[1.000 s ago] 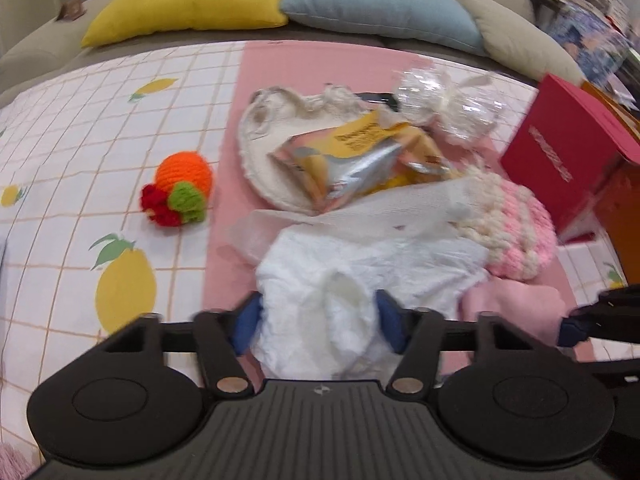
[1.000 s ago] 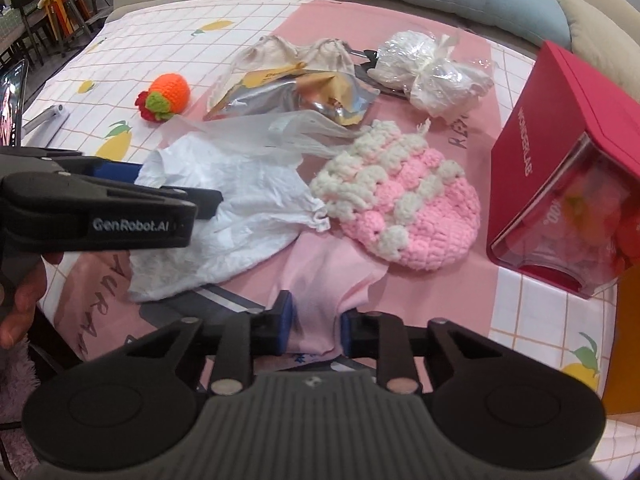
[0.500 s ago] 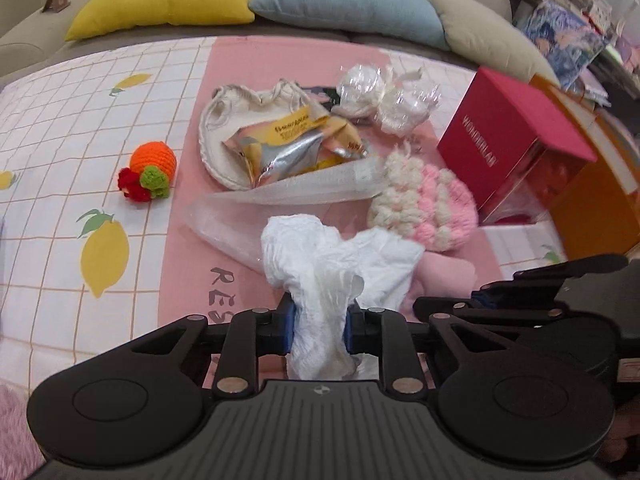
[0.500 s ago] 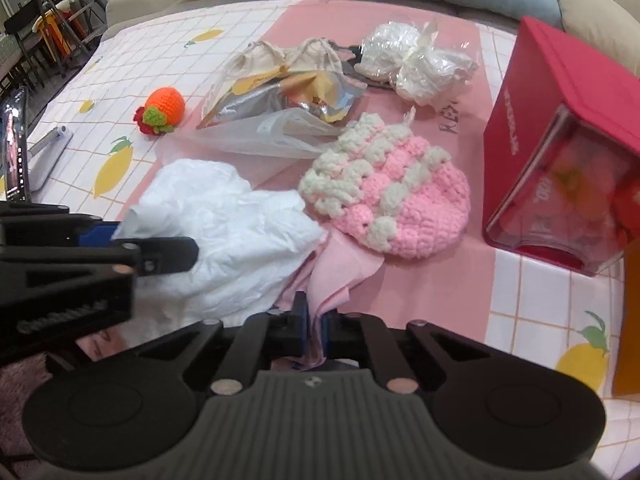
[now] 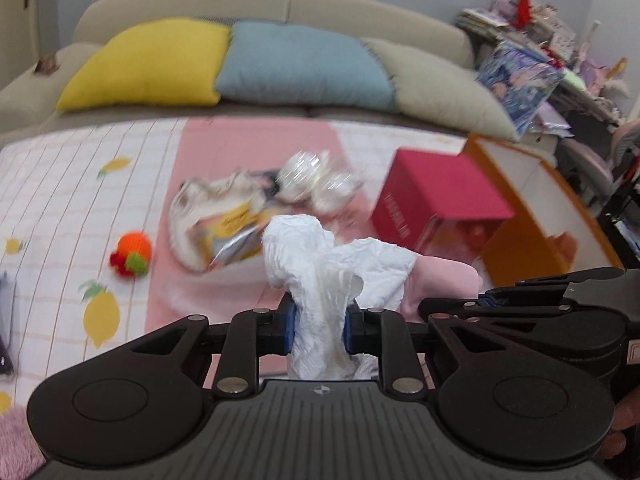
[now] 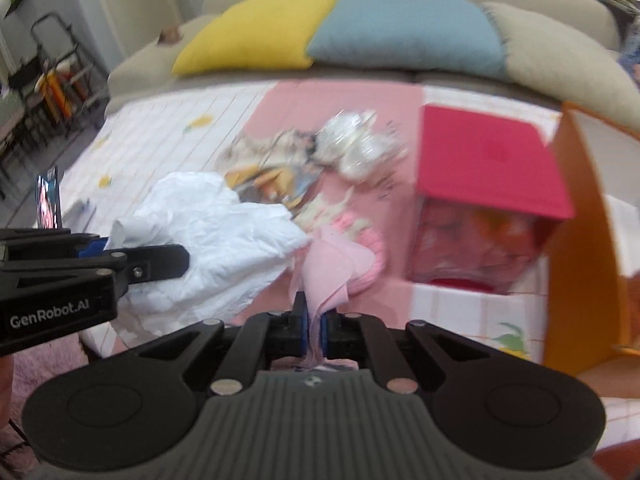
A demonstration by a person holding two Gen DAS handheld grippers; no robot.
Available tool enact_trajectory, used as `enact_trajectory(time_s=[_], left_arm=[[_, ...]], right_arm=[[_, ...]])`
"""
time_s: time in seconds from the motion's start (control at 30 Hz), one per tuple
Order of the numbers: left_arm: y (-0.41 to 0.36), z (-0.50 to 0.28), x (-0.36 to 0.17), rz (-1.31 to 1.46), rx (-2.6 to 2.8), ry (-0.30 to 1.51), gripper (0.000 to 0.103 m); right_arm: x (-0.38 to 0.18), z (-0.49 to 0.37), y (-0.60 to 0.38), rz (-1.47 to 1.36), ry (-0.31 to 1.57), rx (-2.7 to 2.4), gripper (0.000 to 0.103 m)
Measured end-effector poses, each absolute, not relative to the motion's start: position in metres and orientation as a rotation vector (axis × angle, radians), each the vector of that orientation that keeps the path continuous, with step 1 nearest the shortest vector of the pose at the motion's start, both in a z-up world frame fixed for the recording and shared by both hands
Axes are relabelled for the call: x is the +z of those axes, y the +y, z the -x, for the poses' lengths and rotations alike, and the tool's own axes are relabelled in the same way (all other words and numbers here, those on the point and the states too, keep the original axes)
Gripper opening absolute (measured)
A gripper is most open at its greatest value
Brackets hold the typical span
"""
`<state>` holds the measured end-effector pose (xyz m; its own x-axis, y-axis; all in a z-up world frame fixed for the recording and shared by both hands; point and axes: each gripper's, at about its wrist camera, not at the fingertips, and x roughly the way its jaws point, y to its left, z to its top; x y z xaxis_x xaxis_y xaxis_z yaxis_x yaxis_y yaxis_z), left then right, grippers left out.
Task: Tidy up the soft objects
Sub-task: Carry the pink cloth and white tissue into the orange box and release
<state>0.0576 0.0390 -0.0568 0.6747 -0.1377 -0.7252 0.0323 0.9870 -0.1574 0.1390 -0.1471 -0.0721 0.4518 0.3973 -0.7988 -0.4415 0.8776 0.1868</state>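
My left gripper point(image 5: 319, 326) is shut on a crumpled white cloth point(image 5: 328, 264), which hangs lifted above the bed; the same white cloth point(image 6: 216, 240) shows at the left of the right wrist view. My right gripper point(image 6: 314, 328) is shut on a thin pink cloth point(image 6: 328, 268), also raised. Behind it lies a pink and cream crochet hat point(image 6: 360, 232), partly hidden. On the bedspread rest an orange knitted ball point(image 5: 134, 254), a cream pouch with a foil snack packet point(image 5: 224, 228) and a clear crinkled bag point(image 5: 320, 180).
A red box point(image 5: 436, 204) and an orange box point(image 5: 536, 208) stand at the right. Yellow, blue and beige cushions point(image 5: 304, 64) line the sofa behind. A phone point(image 6: 48, 200) stands at the left edge. A cluttered shelf point(image 5: 540, 40) is at far right.
Both grippers closed on their cloths and rose from the bedspread, lifting the white cloth and the pink cloth. The views now tilt up toward the sofa.
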Motion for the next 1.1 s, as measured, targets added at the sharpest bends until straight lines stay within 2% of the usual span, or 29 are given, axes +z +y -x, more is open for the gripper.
enact_trajectory(time_s=[0.4, 0.77, 0.97, 1.1], left_arm=[[-0.041, -0.089, -0.010, 0.040, -0.303, 0.686, 0.024], [-0.127, -0.136, 0.016, -0.065, -0.463, 0.575, 0.024], [-0.168, -0.168, 0.013, -0.137, -0.482, 0.568, 0.024], [-0.197, -0.188, -0.003, -0.221, -0.474, 0.589, 0.024]], right_arm=[[-0.009, -0.157, -0.239, 0.094, 0.801, 0.348, 0.003], [0.019, -0.193, -0.313, 0.181, 0.726, 0.194, 0.003], [0.013, -0.222, -0.353, 0.193, 0.761, 0.109, 0.003], [-0.011, -0.243, -0.370, 0.212, 0.824, 0.073, 0.003]])
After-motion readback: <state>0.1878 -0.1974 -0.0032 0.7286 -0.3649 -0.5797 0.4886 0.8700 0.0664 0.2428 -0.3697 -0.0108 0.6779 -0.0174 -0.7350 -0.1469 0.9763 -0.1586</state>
